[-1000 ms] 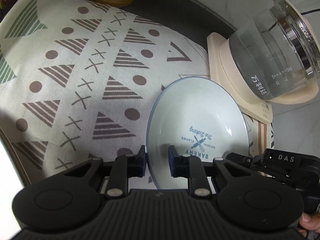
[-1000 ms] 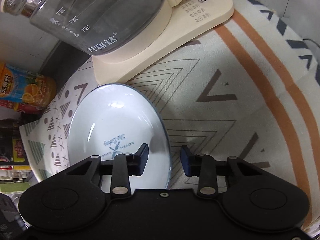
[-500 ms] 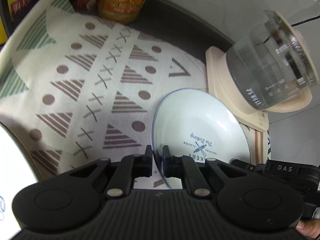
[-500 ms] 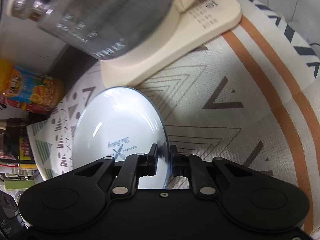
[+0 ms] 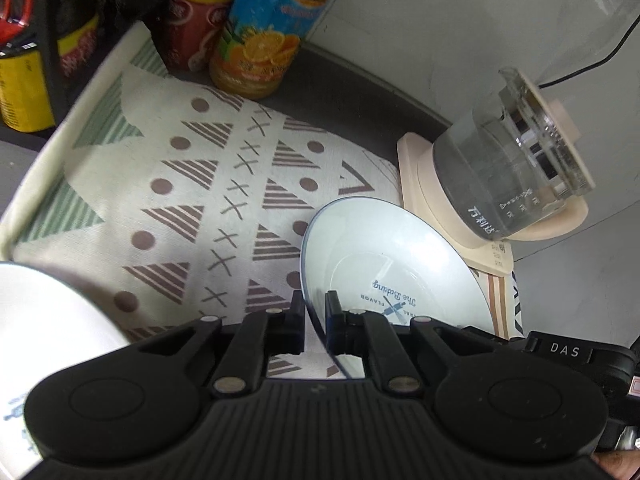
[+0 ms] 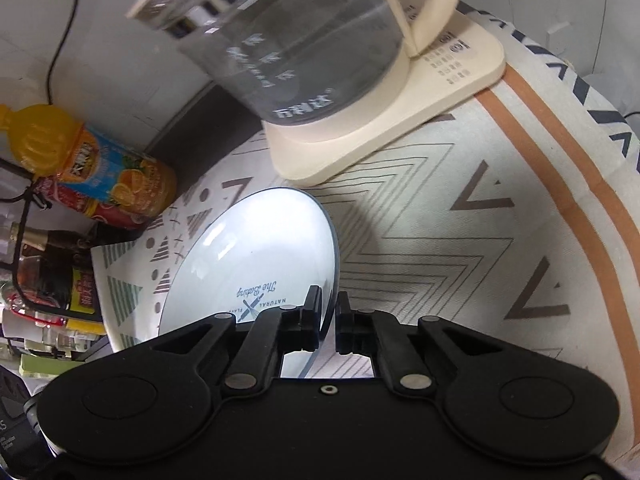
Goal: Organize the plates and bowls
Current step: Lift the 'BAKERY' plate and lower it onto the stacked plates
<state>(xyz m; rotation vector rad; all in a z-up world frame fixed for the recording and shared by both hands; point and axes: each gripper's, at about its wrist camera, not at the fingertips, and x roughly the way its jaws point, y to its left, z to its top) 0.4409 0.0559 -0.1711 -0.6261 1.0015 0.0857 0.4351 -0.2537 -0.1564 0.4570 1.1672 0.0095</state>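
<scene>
I have my left gripper [image 5: 315,322] clenched on one side of the rim of the pale blue round ceramic plate with dark bakery lettering [image 5: 394,264], and my right gripper [image 6: 329,322] clamps the opposite rim, so the load is shared and the plate cannot tip. It hangs just above the patterned cloth [image 5: 192,200], near the glass kettle on its cream base [image 6: 312,48]. Another white dish [image 5: 44,320] waits at my left, probably the stacking spot.

Left gripper [image 5: 315,322] angled steeply downward, jaws clamped on the plate [image 5: 400,264] rim. Right gripper [image 6: 329,326] likewise pitched down, jaws pinching the opposite rim.
</scene>
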